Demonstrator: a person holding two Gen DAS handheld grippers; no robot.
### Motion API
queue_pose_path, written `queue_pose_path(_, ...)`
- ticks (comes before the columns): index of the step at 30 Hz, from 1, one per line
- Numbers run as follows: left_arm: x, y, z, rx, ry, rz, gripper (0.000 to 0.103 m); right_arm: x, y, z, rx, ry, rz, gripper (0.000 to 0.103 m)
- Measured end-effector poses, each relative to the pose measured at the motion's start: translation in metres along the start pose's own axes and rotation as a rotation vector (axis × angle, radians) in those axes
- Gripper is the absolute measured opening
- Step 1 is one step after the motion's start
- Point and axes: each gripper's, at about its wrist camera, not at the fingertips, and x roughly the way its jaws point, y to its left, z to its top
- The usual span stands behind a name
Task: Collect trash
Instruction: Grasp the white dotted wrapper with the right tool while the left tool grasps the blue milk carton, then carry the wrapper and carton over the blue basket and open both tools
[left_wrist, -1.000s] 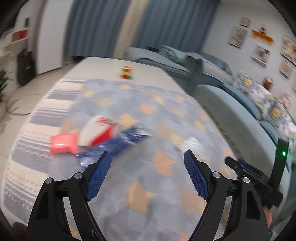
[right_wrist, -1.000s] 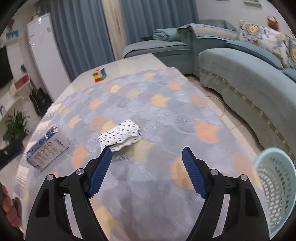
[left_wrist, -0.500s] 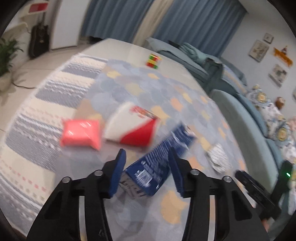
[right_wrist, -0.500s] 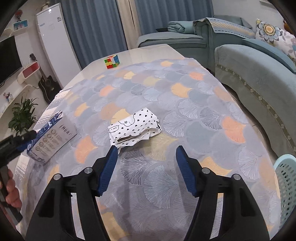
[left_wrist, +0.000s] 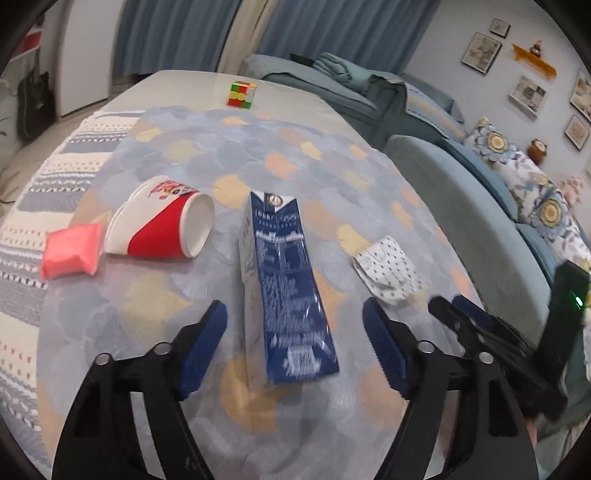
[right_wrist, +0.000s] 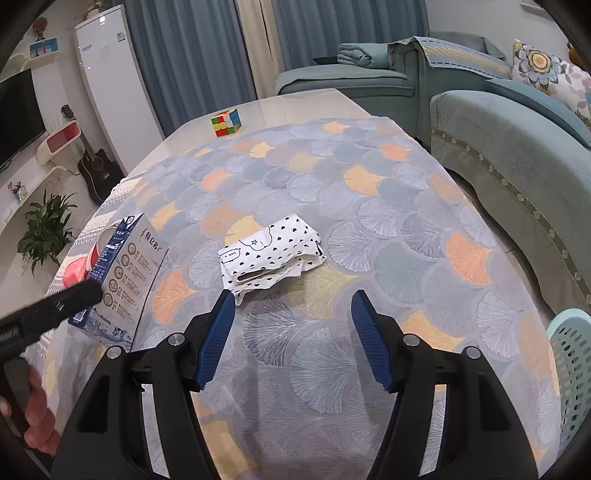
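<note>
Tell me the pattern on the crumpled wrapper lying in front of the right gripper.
White with small black hearts on the wrapper, clearest in the right wrist view.

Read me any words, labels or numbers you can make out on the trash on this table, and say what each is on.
Blue and white carton: front print in rows, too blurred to read; its white side panel has handwritten-style characters and round icons, too small to read.
Red and white paper cup: a colourful logo, unreadable.
White heart-dotted paper bag: small writing in bubbles, illegible.
Nothing can be quoted.
</note>
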Motion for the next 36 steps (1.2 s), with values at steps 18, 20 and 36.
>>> queue_pose_path(18,0.017,0.01,-0.01,-0.036,-0.053,0.008,0.035,0.066,0.015,0.034,0.101,0.142,0.039,0.068)
queue_pose_path(20,0.017,0.006,-0.011,-0.022,-0.06,0.014,0.035,0.071,0.023,0.036,0.073,0.144,-0.003,0.068)
queue_pose_path(36,-0.003,-0.01,-0.016,0.023,-0.111,0.005,0.035,0.041,0.022,0.028,0.035,0.067,-0.028,0.003)
